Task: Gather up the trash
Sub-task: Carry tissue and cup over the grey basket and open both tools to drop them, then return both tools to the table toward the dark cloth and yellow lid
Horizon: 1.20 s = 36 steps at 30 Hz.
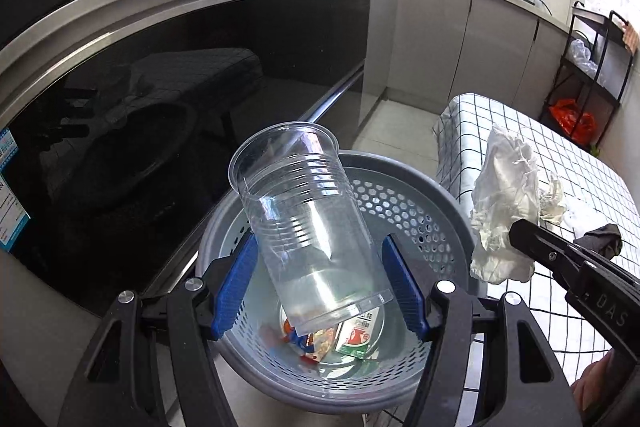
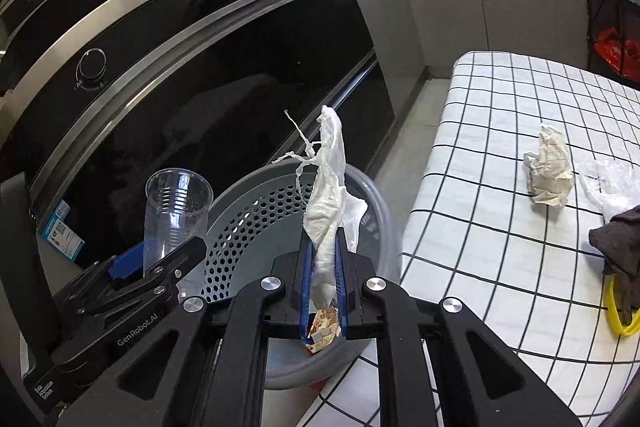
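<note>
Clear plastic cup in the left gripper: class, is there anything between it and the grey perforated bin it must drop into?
Nothing visible blocks it. The clear plastic cup hangs tilted directly over the grey perforated bin, whose mouth is open, with only a few wrappers at the bottom. The white crumpled tissue in the right gripper sits off to the side.

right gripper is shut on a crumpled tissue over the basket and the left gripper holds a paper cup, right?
Not quite: the left gripper holds a clear plastic cup, as the left wrist view shows. The right gripper is indeed shut on a crumpled tissue over the basket.
</note>
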Motion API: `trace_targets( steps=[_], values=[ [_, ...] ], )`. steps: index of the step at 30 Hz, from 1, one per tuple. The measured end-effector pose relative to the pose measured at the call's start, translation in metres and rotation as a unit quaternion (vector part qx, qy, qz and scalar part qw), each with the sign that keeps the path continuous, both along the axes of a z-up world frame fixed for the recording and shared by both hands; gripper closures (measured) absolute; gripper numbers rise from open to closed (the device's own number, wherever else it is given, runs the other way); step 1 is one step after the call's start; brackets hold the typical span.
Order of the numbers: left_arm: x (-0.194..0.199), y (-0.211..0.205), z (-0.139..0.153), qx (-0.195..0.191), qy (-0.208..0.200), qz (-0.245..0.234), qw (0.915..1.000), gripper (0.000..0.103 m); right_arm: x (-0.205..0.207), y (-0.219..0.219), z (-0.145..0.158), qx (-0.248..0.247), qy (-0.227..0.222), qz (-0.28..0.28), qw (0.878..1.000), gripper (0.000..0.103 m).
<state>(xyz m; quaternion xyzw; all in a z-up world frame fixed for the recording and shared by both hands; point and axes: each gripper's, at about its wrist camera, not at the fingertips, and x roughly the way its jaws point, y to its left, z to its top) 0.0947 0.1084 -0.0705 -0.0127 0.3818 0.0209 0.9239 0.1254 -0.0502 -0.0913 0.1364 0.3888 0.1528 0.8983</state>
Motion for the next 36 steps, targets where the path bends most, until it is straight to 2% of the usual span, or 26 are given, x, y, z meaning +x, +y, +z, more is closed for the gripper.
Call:
trace_targets(
  steps=[10, 20, 21, 23, 24, 25, 36],
  values=[
    [0.010, 0.017, -0.011, -0.010, 0.019, 0.008, 0.9997, 0.040, 0.015, 0.028, -0.013, -0.002, 0.023, 0.039, 0.999, 0.092],
    [0.012, 0.021, -0.014, -0.017, 0.029, 0.007, 0.9994, 0.041, 0.032, 0.037, -0.020, -0.004, 0.031, 0.044, 0.999, 0.092],
    [0.012, 0.021, -0.014, -0.018, 0.030, 0.008, 0.9994, 0.039, 0.032, 0.036, -0.021, -0.003, 0.031, 0.043, 0.999, 0.090],
    [0.012, 0.022, -0.014, -0.020, 0.030, 0.009, 0.9993, 0.037, 0.031, 0.032, -0.023, -0.001, 0.033, 0.041, 0.999, 0.079],
    [0.012, 0.023, -0.014, -0.021, 0.031, 0.011, 0.9993, 0.031, 0.031, 0.031, -0.022, -0.001, 0.032, 0.038, 0.999, 0.067],
    [0.011, 0.024, -0.014, -0.021, 0.030, 0.014, 0.9992, 0.028, 0.029, 0.029, -0.020, 0.001, 0.029, 0.034, 0.999, 0.060],
    [0.011, 0.024, -0.014, -0.024, 0.028, 0.017, 0.9992, 0.026, 0.024, 0.020, -0.018, 0.008, 0.023, 0.026, 0.999, 0.060]
  ],
)
